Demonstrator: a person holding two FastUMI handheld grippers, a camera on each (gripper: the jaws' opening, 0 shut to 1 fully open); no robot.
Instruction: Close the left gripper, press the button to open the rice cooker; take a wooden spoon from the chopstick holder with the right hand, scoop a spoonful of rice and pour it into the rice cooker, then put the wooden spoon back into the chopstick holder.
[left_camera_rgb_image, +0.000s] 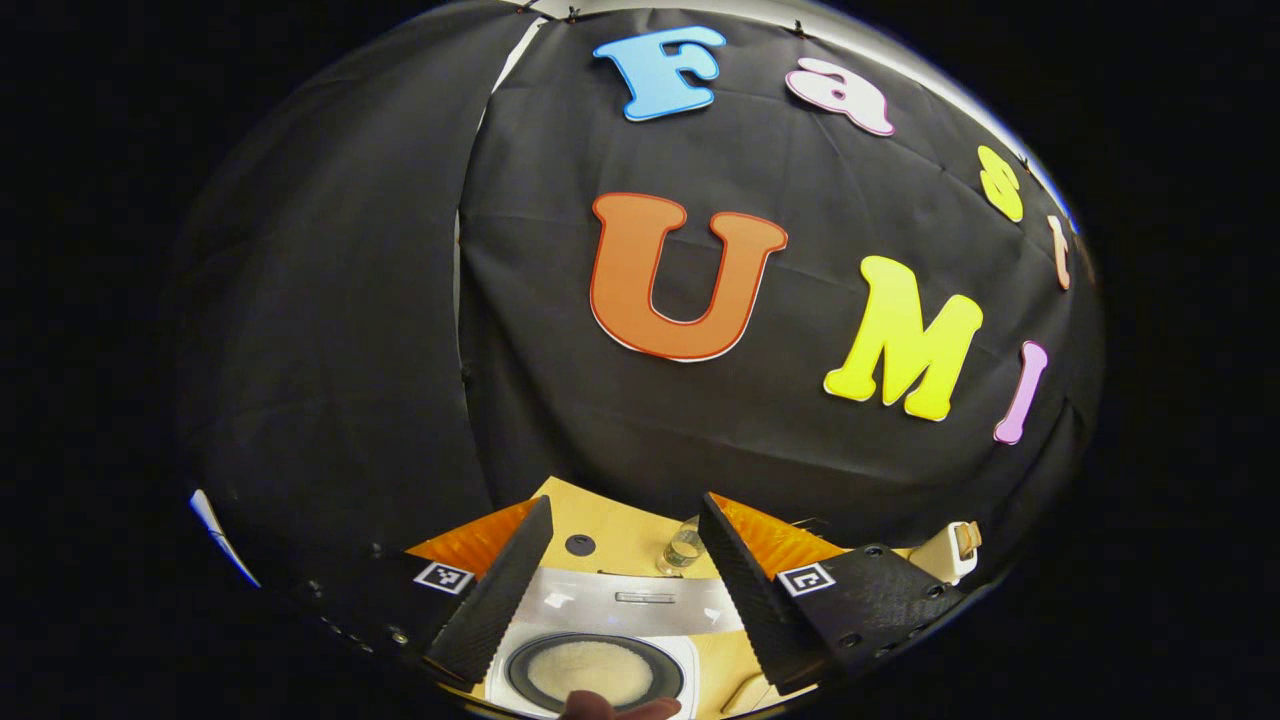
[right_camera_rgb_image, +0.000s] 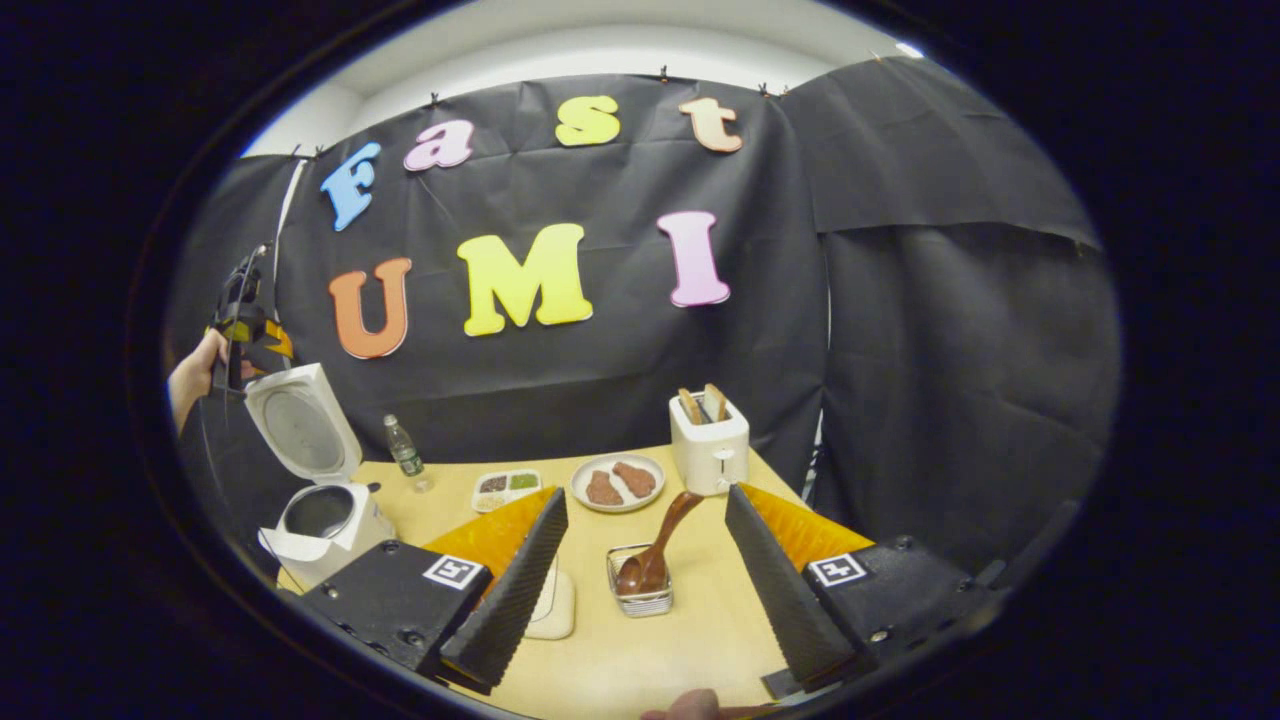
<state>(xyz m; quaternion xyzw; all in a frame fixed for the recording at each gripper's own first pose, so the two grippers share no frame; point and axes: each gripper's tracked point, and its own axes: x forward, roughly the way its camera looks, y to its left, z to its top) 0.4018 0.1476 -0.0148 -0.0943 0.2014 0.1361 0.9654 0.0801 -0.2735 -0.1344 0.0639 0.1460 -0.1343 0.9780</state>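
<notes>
right gripper view: rice cooker lid up.

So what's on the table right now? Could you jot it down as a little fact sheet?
rice cooker: lid up, pot open
wooden spoon: leaning in the chopstick holder
toaster: two slices sticking up
plate: two brownish pieces on it
water bottle: upright behind the cooker
right gripper: fingers apart, holding nothing
left gripper: fingers apart, above the rice

Black cloth hangs as the booth's wall behind a light wooden table; a white ceiling shows above.
</notes>
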